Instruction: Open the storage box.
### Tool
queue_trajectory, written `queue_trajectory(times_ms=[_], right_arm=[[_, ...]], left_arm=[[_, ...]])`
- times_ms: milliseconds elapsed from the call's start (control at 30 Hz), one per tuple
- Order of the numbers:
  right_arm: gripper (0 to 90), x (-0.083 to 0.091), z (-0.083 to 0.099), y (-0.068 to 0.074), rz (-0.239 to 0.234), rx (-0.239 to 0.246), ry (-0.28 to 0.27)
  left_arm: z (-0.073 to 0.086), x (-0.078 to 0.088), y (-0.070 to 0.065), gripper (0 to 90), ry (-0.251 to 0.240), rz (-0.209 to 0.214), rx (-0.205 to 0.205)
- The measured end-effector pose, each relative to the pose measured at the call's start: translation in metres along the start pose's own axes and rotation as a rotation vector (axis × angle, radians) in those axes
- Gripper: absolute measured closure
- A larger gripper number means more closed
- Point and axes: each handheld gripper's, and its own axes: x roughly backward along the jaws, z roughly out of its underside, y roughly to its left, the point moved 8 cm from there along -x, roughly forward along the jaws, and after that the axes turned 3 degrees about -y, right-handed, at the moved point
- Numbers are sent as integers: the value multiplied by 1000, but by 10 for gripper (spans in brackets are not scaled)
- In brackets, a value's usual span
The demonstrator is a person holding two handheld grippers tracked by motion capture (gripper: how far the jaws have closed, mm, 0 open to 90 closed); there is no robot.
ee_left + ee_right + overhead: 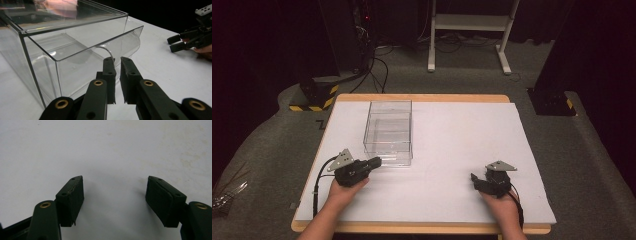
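The left gripper (117, 72) pinches the clear box's (388, 131) curved front lip (108, 51). The right gripper (115, 195), jaws wide, rests over bare white tabletop (452, 150), well apart.

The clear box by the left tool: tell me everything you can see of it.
The clear box is a see-through, plastic-looking case with thin straight walls and a flat top panel, holding an inner drawer whose front carries a curved cut-out lip. It looks empty and sits flat on the white table cover, left of centre. The drawer front juts slightly toward the left tool, whose nearly closed jaws pinch that thin lip. Nothing else touches it.
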Motion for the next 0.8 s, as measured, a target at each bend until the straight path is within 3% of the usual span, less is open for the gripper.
queue_trajectory(times_ms=[800], right_arm=[[310, 0, 0, 0, -1, -3, 0]], left_arm=[[12, 22, -31, 847, 31, 56, -15]])
